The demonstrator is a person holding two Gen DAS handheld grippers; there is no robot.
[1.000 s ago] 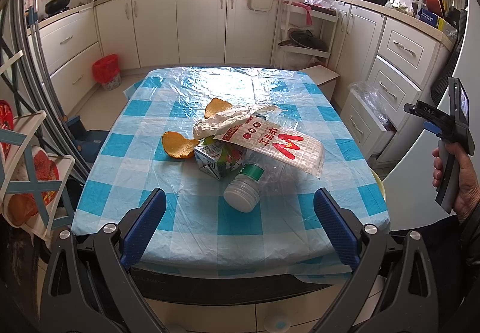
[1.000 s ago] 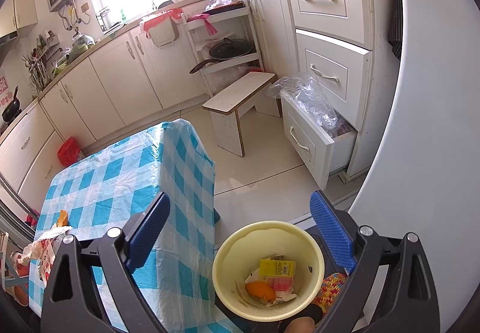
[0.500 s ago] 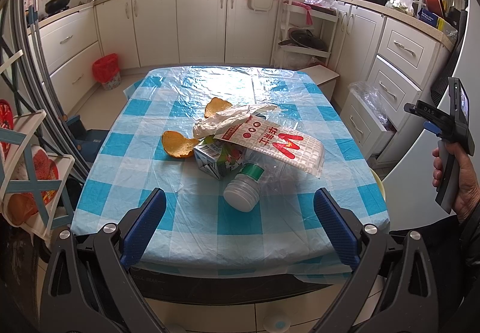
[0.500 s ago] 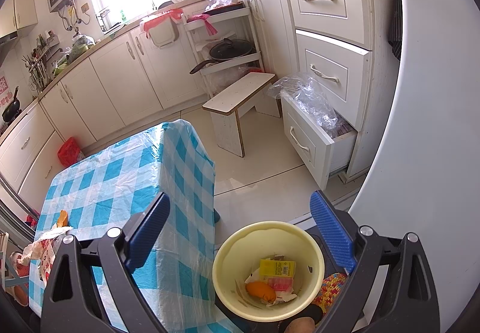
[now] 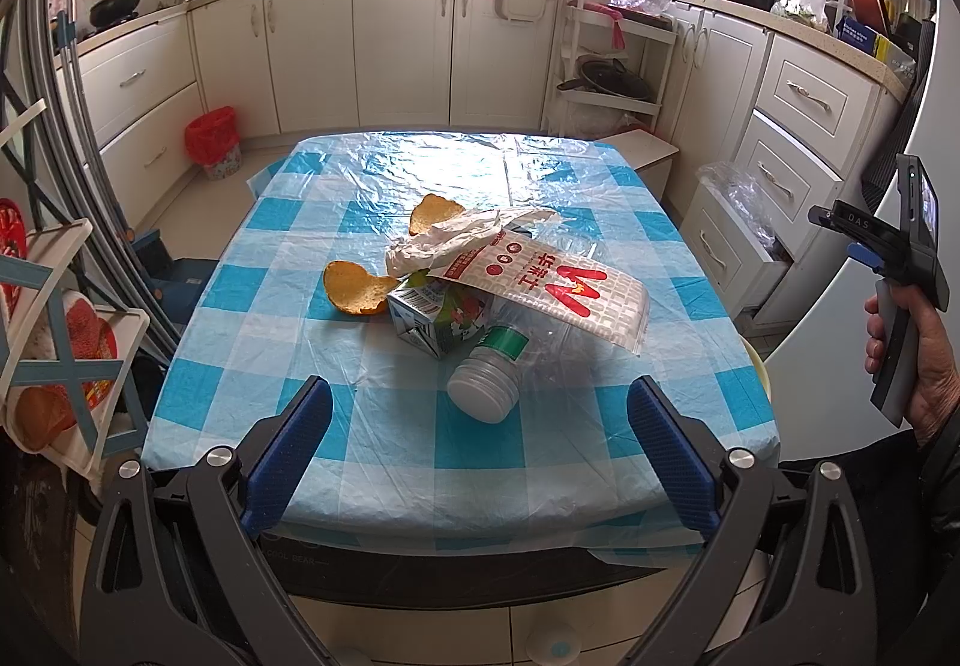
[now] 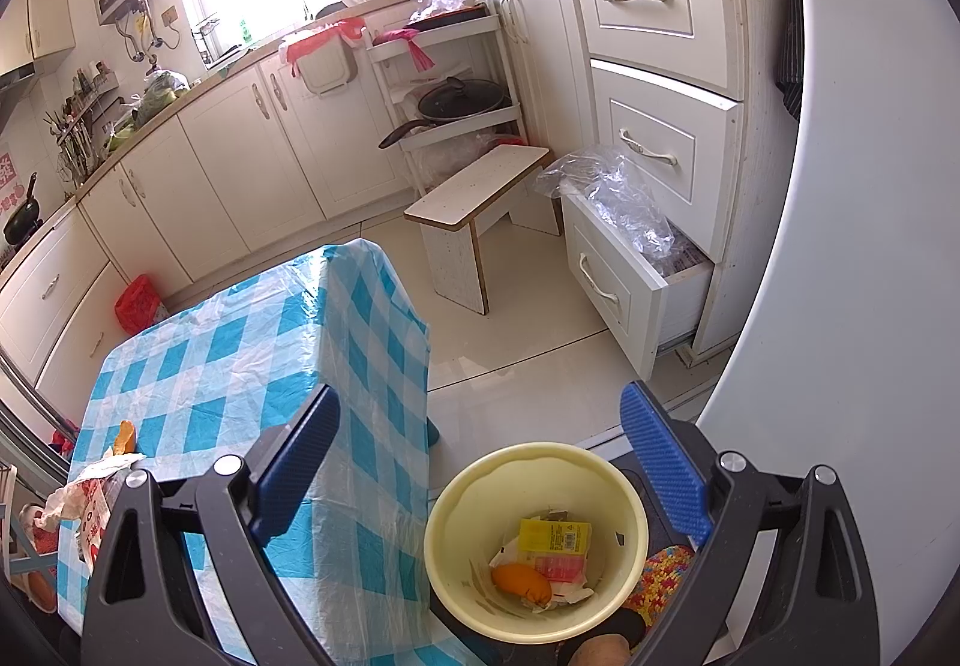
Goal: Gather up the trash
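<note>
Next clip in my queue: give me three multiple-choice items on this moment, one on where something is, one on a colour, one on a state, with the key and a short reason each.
1. Where does the yellow bin stand?
A. on the table
B. on the floor beside the table
C. in the open drawer

2. What colour is the label band on the plastic bottle?
A. green
B. red
C. black

3. How does the left hand-held gripper stand?
A. shut on the bottle
B. shut on the carton
C. open, holding nothing

Key:
1 B, the right wrist view shows it low on the floor next to the hanging checked tablecloth.
2 A, a green band sits just behind the white cap.
3 C, its blue pads are wide apart, short of the trash pile.
</note>
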